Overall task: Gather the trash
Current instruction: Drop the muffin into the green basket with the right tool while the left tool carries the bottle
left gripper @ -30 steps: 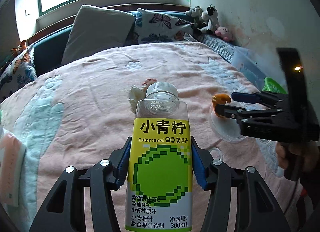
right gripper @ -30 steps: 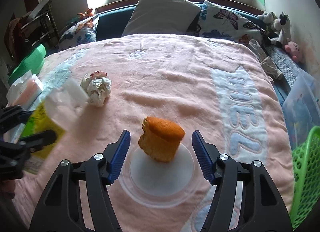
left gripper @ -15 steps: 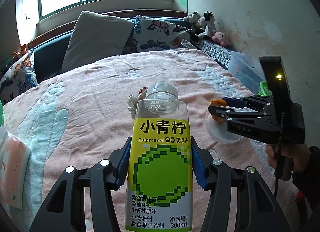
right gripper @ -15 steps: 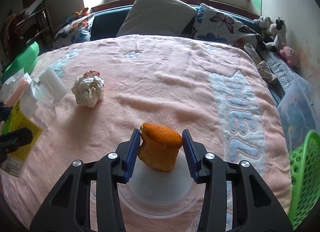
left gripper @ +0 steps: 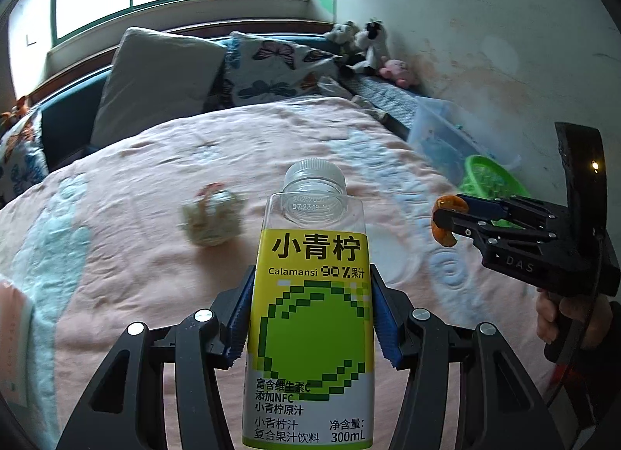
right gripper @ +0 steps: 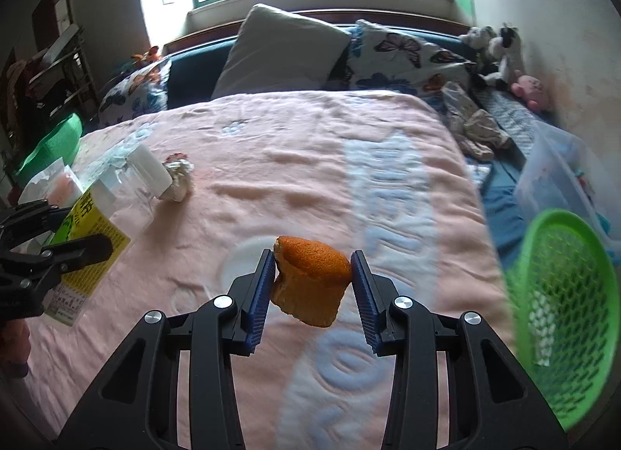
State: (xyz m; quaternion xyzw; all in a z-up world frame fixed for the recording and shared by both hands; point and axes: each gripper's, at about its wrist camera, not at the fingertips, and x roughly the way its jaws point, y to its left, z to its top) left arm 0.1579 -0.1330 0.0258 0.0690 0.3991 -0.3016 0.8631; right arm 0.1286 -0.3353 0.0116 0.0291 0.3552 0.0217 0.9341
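My left gripper (left gripper: 310, 314) is shut on an empty juice bottle (left gripper: 310, 333) with a yellow-green label and a clear cap, held upright above the pink blanket. My right gripper (right gripper: 313, 287) is shut on an orange piece of cake (right gripper: 312, 283), lifted off the clear plastic lid (right gripper: 242, 256) that lies on the blanket. In the left wrist view the right gripper (left gripper: 446, 219) shows at the right with the cake (left gripper: 444, 231) at its tips. A crumpled paper ball (left gripper: 211, 219) lies on the blanket, also seen as the paper ball (right gripper: 179, 178) in the right wrist view.
A green mesh basket (right gripper: 562, 314) stands off the bed's right side, next to a clear storage box (right gripper: 559, 167). Pillows (right gripper: 279, 50) and soft toys (right gripper: 493, 50) line the head of the bed. A tissue pack (right gripper: 58, 182) lies at the left edge.
My right gripper closed on the cake and lifted it off the lid, swinging right toward the basket. The left gripper rose a little with the bottle.
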